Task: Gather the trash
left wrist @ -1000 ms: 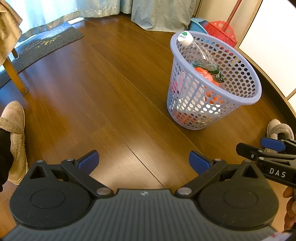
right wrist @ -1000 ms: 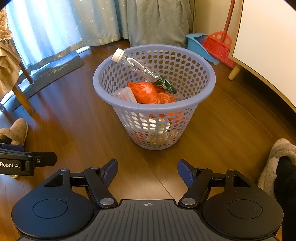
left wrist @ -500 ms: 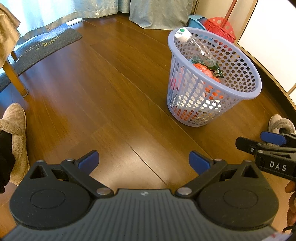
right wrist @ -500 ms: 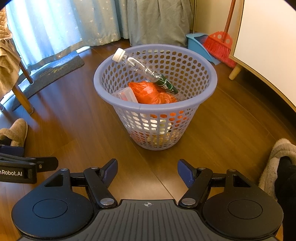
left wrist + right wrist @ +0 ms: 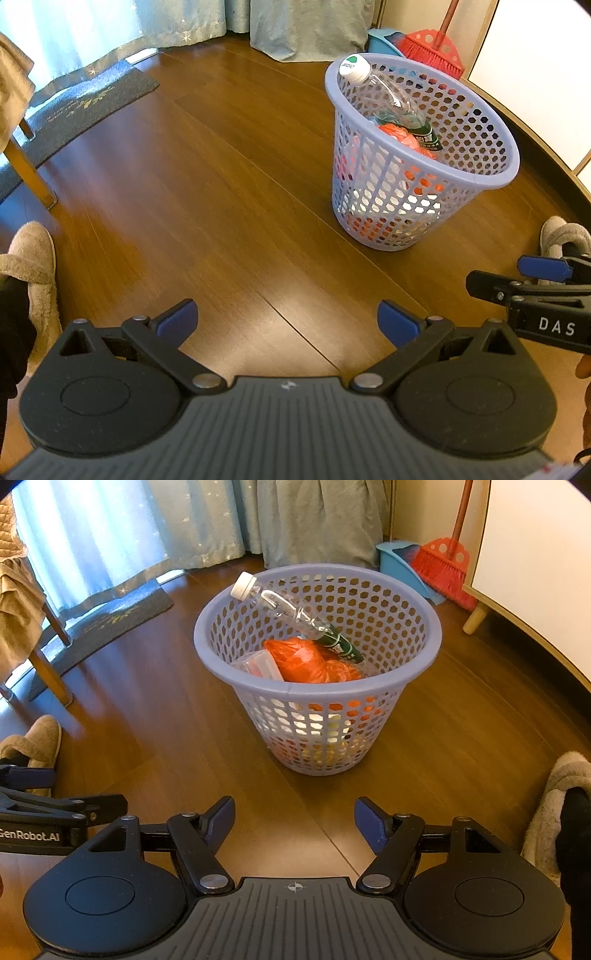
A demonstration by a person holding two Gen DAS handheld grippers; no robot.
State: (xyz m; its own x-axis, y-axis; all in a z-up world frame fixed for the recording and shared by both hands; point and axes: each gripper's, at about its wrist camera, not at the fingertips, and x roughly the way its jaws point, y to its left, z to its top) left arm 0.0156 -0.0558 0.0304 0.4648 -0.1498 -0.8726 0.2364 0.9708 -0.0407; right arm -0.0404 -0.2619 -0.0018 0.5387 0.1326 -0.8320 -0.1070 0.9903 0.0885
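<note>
From the left wrist view, the left tongs (image 5: 287, 321) stand spread and empty over bare floor (image 5: 207, 177), the basket (image 5: 424, 206) far right.

From the right wrist view, the right tongs (image 5: 294, 823) are also spread, holding nothing. The basket (image 5: 317, 690) sits just ahead holding a plastic bottle (image 5: 295, 616) propped on its rim, an orange bag (image 5: 310, 661) and a clear packet (image 5: 260, 664). All look light; the bottle is probably slippery and crushable, best gripped at its neck.

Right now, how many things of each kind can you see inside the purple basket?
Plastic bottle: 1
Orange bag: 1
Clear wrapper: 1
Total: 3 on top of the pile in the basket. More trash shows through the holes lower down, but it cannot be counted.
</note>
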